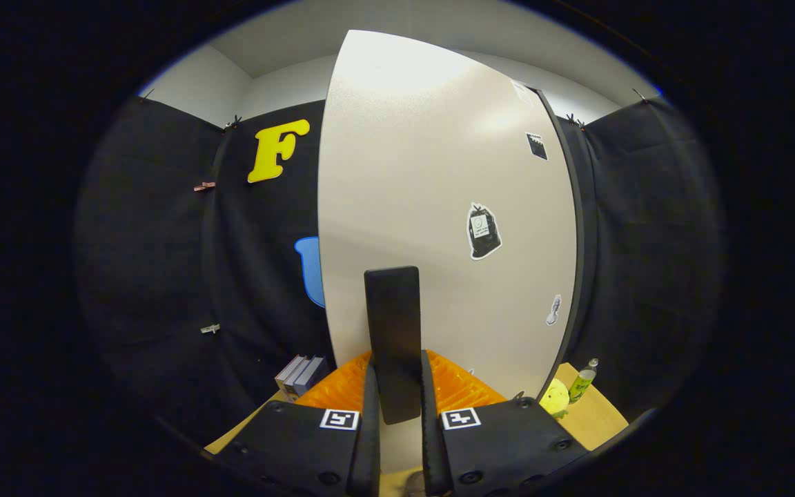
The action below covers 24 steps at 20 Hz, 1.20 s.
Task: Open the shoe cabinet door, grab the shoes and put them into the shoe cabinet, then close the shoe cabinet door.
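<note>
A: In the gripper view, what is the gripper [397, 386] doing?

B: It's clenched on the black handle [393, 331] of the shoe cabinet door [439, 207]; both fingers press its sides, and the handle stands upright between them, long axis vertical.

A: And the door relative to that handle?

B: The pale panel spreads straight ahead behind the handle and mostly off to its right, stickers [484, 231] on it, a dark edge at its far right side. I judge the pull must come back toward the gripper.

A: Anything else near the handle?

B: Books [301, 374] low to its left, a green bottle [582, 381] and a yellow toy [555, 397] low to its right. I can't pick out the shoes.
</note>
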### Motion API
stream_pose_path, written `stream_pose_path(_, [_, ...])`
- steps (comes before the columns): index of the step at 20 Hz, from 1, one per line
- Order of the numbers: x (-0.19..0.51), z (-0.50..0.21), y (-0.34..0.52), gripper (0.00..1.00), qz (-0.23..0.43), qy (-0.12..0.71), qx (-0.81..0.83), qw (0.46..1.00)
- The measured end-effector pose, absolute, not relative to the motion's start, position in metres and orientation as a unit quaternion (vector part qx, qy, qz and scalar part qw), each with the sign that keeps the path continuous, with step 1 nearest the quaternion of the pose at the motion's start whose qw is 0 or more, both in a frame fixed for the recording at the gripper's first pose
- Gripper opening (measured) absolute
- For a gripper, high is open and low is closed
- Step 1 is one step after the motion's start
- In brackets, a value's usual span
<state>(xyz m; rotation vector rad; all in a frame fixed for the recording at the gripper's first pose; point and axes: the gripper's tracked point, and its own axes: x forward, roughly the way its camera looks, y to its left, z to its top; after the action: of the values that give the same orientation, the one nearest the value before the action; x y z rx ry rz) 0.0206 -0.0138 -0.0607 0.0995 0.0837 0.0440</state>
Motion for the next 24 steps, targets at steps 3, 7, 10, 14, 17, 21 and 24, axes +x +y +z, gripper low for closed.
stream_pose_path(3, [0.001,-0.061,-0.026,0.28,0.035,0.046,0.052,0.997])
stream_pose_path(7, [-0.024,-0.058,-0.048,0.28,0.052,0.051,0.048,0.996])
stream_pose_path(10, [-0.04,-0.058,-0.063,0.28,0.063,0.053,0.051,0.995])
stream_pose_path(14, [-0.062,-0.057,-0.089,0.28,0.065,0.056,0.045,0.995])
stream_pose_path(17, [-0.077,-0.057,-0.111,0.28,0.064,0.053,0.041,0.996])
stream_pose_path(21, [-0.09,-0.058,-0.134,0.27,0.062,0.05,0.025,0.997])
stream_pose_path(24, [-0.097,-0.058,-0.147,0.27,0.061,0.052,0.022,0.997])
